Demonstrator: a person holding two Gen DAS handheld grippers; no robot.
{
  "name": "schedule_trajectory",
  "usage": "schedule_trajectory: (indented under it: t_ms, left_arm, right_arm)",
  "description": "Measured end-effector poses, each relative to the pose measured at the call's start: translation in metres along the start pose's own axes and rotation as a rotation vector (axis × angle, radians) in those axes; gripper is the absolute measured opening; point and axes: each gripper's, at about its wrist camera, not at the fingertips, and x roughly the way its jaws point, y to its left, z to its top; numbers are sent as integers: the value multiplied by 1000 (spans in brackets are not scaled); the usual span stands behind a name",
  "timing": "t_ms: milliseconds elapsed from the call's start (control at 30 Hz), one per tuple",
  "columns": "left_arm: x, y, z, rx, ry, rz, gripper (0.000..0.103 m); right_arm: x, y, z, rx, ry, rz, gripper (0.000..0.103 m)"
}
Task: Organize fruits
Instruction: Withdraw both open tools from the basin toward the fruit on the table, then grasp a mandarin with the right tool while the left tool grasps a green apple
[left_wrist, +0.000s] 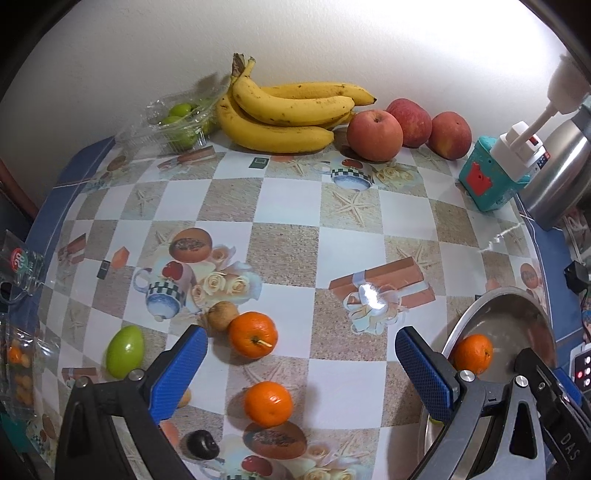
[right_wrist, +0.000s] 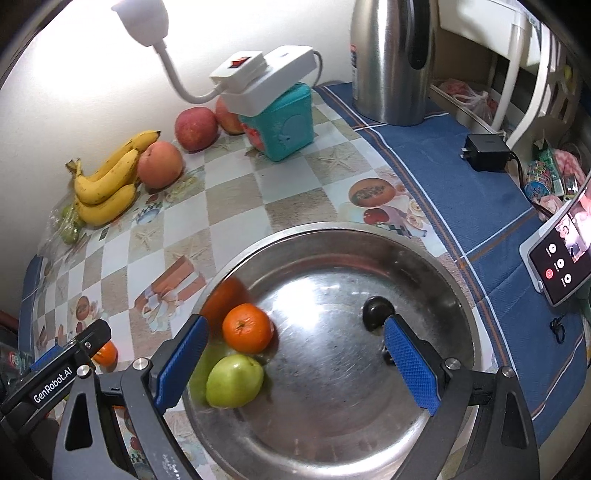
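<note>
Holding an orange (right_wrist: 246, 328), a green fruit (right_wrist: 234, 381) and a dark fruit (right_wrist: 376, 313), the steel bowl (right_wrist: 436, 258) lies under the right gripper (right_wrist: 295, 362), jaws apart; the left gripper (left_wrist: 301, 373), also spread, has one orange (left_wrist: 268, 403) between its fingers, another orange (left_wrist: 252, 334) at 11 o'clock

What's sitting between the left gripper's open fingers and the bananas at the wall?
In the left wrist view, between the left gripper and the bananas: an orange with a stem beside a small brown fruit, then bare patterned tablecloth.
</note>
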Motion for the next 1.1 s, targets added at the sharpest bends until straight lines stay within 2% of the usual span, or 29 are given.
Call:
schedule_trajectory:
  t_ms: [233, 367, 1100]
  left_arm:
    - [-10, 8, -4, 48, -12, -3, 103]
    - [-14, 18, -4, 50, -20, 25, 103]
    - [-35, 127, -14, -180, -32, 73, 103]
  right_arm:
    - [-7, 19, -4, -57, 0, 10, 96]
    - [-10, 31, -6, -80, 3, 33, 96]
    - [-7, 120, -35, -277, 64, 153, 96]
